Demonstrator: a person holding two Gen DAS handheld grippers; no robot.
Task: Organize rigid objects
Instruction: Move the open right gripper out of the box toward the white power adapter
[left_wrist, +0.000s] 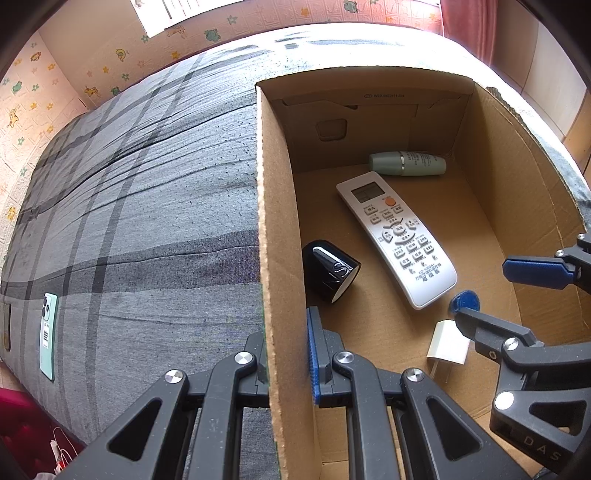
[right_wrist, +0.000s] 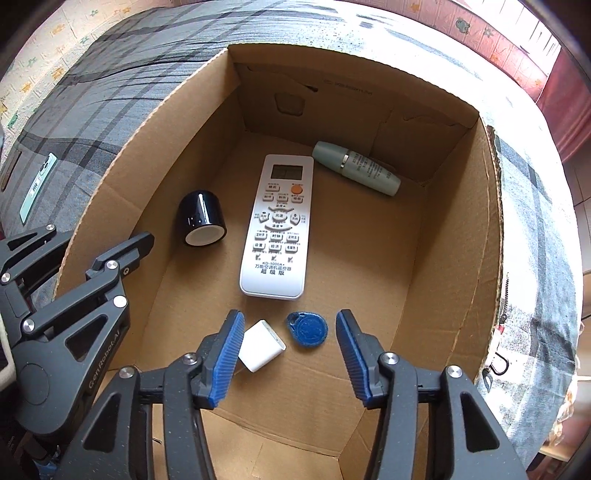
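Between your right gripper's (right_wrist: 290, 354) parted jaws, the blue key fob (right_wrist: 307, 329) lies free on the cardboard box (right_wrist: 458, 236) floor, with the white charger (right_wrist: 261, 345) touching the left pad. Ahead of the jaws lies the white remote (right_wrist: 277, 225), then the black cylinder (right_wrist: 201, 218) and green bottle (right_wrist: 356, 172). Your left gripper (left_wrist: 286, 354) is clamped on the box's side wall.

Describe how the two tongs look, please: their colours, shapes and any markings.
Both tongs are black plastic linkages with triangular cut-outs and silver round pivot screws. The fingers carry ribbed blue pads. The left tongs show white lettering "GenRobot.AI" on the body; the right tongs show partial letters "DAS" in the left wrist view. No cables or sleeves are visible.
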